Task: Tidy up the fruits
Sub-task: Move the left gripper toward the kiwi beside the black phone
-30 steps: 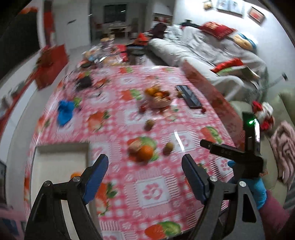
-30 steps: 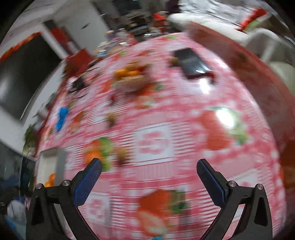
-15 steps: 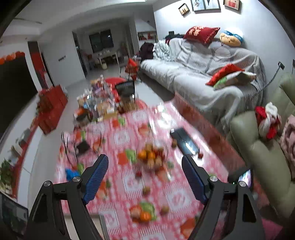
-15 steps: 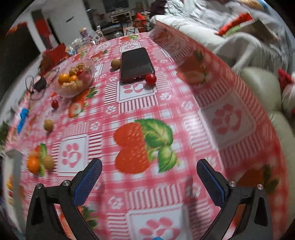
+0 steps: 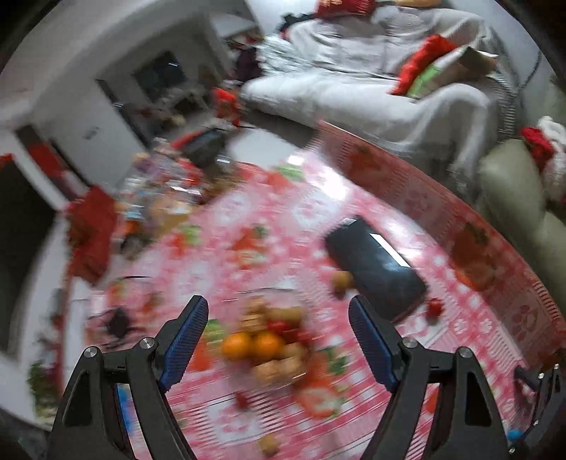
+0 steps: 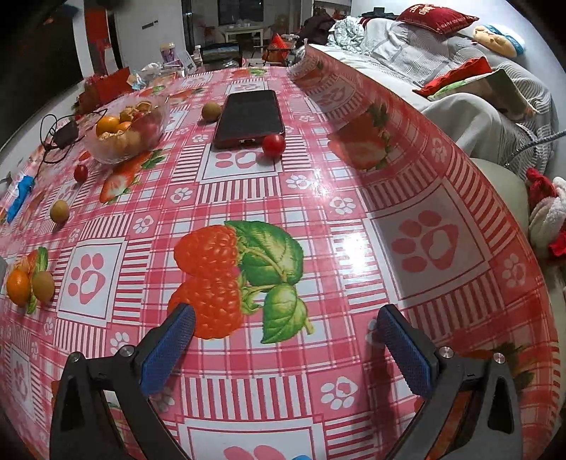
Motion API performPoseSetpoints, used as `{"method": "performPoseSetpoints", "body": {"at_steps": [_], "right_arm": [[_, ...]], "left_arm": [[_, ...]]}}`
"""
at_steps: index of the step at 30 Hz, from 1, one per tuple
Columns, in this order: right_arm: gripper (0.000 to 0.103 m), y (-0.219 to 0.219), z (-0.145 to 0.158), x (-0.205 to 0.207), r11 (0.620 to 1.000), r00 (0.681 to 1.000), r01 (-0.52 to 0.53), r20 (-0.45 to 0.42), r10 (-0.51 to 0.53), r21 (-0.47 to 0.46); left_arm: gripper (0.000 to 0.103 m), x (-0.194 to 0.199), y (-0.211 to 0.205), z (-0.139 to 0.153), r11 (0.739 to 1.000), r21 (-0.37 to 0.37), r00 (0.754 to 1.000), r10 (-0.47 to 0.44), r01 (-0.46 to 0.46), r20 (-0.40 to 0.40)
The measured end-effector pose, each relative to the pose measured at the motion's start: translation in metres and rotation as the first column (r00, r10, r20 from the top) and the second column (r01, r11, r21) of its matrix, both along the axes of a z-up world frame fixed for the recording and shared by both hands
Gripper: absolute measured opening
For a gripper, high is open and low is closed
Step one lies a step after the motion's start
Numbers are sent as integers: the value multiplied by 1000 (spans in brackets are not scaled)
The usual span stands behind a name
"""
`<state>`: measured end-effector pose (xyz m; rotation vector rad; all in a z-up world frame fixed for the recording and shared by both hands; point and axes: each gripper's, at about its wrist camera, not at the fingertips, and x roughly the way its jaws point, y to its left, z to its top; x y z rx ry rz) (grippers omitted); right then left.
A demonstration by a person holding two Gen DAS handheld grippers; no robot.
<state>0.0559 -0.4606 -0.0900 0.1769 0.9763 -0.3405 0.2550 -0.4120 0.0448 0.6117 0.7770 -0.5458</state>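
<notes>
Right now, as I read both wrist views:
Left gripper (image 5: 277, 345): I have its jaws spread wide with nothing between the pads; it hangs over the bowl, and this view is badly smeared.
Right gripper (image 6: 283, 348): I see its jaws spread too, empty, low over a printed strawberry at the near part of the cloth.
Bowl (image 6: 157, 136): clear glass, far left on the table, filled with oranges and small brown and red fruit.
Loose fruit, right side: a cherry tomato (image 6: 273, 144) touches the near end of the phone (image 6: 250, 117); a brown fruit (image 6: 211, 111) sits just beside the phone's left edge.
Loose fruit, left side: a second tomato (image 6: 81, 172) lies just near of the bowl; a brown ball (image 6: 59, 211) lies nearer still; an orange (image 6: 17, 287) and another brown one (image 6: 44, 286) touch each other at the left edge.
Table (image 6: 428, 244): covered in a pink check cloth with paw prints.
Clutter: a black adapter with cable (image 6: 65, 129) left of the bowl, a blue packet (image 6: 21, 191) at the left edge.
Background: a grey sofa (image 6: 417, 56) with a red cushion (image 6: 437, 17) beyond the table's right side.
</notes>
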Motion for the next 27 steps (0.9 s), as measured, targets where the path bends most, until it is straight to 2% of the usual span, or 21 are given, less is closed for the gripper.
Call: {"method": "performPoseSetpoints", "body": {"at_steps": [2, 5, 8, 15, 18, 21, 23, 27], "right_arm": [[103, 0, 0, 1, 1000, 1000, 1, 0, -1, 2], [103, 1, 0, 0, 1000, 1000, 0, 1, 0, 0], [103, 1, 0, 0, 1000, 1000, -1, 6, 1, -1], [103, 1, -1, 0, 1000, 1000, 1, 12, 0, -3], [103, 1, -2, 0, 1000, 1000, 4, 15, -4, -2], [103, 2, -2, 0, 1000, 1000, 9, 19, -9, -4], [103, 2, -2, 1, 1000, 1000, 12, 20, -12, -5], [103, 2, -2, 1, 1000, 1000, 13, 21, -13, -4]], "left_arm": [[83, 5, -12, -18, 997, -12, 996, -82, 82, -34], [83, 13, -28, -50, 977, 38, 973, -203, 209, -112], [83, 23, -37, -75, 966, 56, 954, -241, 254, -177], [81, 52, -48, -98, 978, 4, 948, -202, 210, -247], [78, 58, -52, -100, 983, -31, 947, -182, 180, -266], [78, 66, -57, -103, 983, -97, 929, -180, 157, -323], [78, 69, -59, -105, 983, -113, 924, -177, 146, -341], [78, 69, -57, -109, 978, -150, 894, -196, 147, -402]]}}
